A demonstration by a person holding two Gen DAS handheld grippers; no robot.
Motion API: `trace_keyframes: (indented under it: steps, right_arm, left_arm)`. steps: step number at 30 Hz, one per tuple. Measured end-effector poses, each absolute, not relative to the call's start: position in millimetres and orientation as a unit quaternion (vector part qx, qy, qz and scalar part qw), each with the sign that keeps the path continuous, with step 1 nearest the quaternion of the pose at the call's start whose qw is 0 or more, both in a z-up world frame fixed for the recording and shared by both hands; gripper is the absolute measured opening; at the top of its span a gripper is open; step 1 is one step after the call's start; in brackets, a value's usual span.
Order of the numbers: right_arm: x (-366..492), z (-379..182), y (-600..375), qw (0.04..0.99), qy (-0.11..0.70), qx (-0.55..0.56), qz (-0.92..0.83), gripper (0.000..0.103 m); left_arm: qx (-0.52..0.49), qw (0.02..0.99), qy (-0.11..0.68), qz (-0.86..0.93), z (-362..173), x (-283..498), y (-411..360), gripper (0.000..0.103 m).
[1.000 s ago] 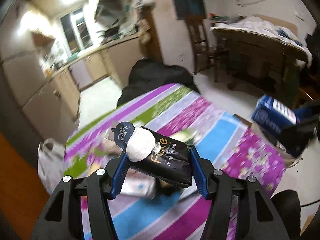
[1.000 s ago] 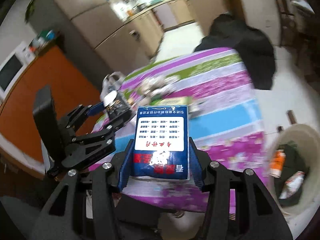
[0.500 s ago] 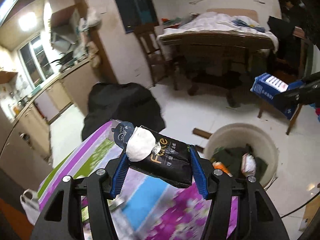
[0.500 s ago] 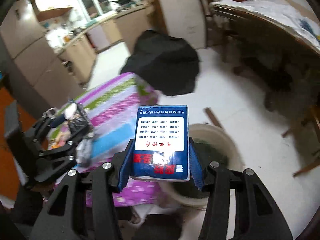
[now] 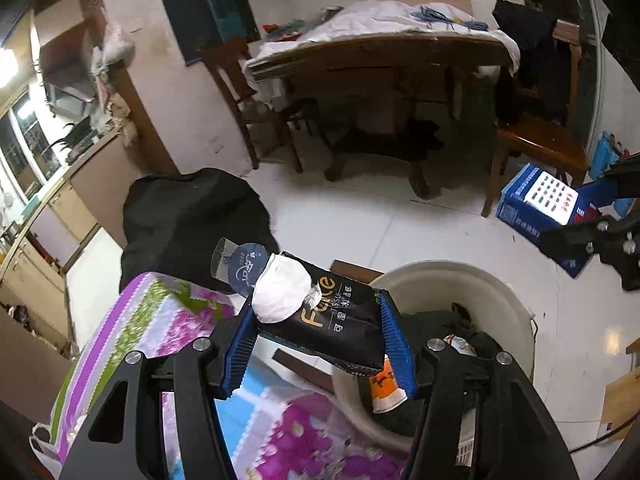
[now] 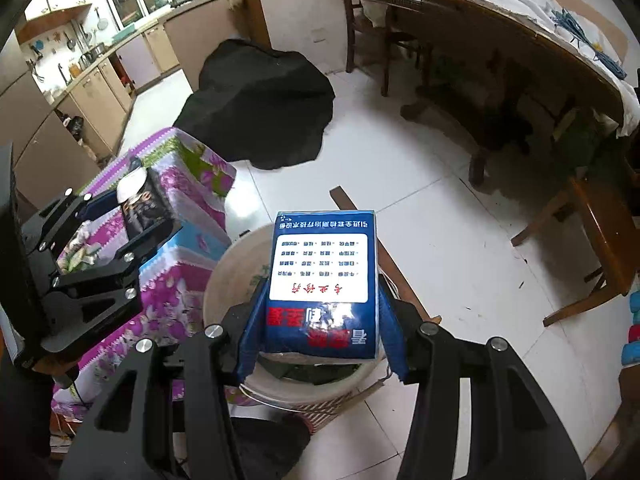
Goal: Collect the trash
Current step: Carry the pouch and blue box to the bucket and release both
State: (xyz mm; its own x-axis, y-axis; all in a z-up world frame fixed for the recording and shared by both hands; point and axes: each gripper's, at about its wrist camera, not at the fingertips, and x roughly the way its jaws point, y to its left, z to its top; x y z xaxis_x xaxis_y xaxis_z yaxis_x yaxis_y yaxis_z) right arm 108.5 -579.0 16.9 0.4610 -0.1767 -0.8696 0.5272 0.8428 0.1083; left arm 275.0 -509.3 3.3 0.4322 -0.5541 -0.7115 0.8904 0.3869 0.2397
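Note:
My left gripper (image 5: pixel 316 344) is shut on a black wet-wipe packet (image 5: pixel 340 320) with a white flap, held over the table's corner beside the bin. It also shows in the right wrist view (image 6: pixel 140 204). My right gripper (image 6: pixel 320 340) is shut on a blue tissue pack (image 6: pixel 324 284), held above the cream trash bin (image 6: pixel 228 276). In the left wrist view the blue pack (image 5: pixel 536 204) hangs at the right, beyond the bin (image 5: pixel 460 280), which holds dark trash and an orange wrapper (image 5: pixel 384 388).
A table with a purple floral cloth (image 6: pixel 188 200) stands left of the bin. A black bag (image 6: pixel 260 100) lies on the white floor behind it. A wooden table (image 6: pixel 500 52) and a wooden stool (image 6: pixel 600 240) stand at the right. A wood strip (image 6: pixel 344 200) lies near the bin.
Both grippers have swung from over the floral table toward the bin, each still holding its pack. The bin is now closer below both of them.

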Motion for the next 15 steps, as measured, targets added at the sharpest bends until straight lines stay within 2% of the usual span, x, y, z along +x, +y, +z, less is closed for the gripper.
trace_keyframes:
  steps: [7, 15]
  right_arm:
    - [115.1, -2.6, -582.5, 0.821, 0.498, 0.188, -0.206, 0.049]
    - [124.0, -29.8, -579.2, 0.799, 0.534, 0.197, -0.193, 0.049]
  left_arm:
    - [0.34, 0.759, 0.278, -0.481, -36.3, 265.1, -534.2, 0.059]
    - [0.372, 0.721, 0.296, -0.504, -89.4, 264.2, -521.2, 0.059]
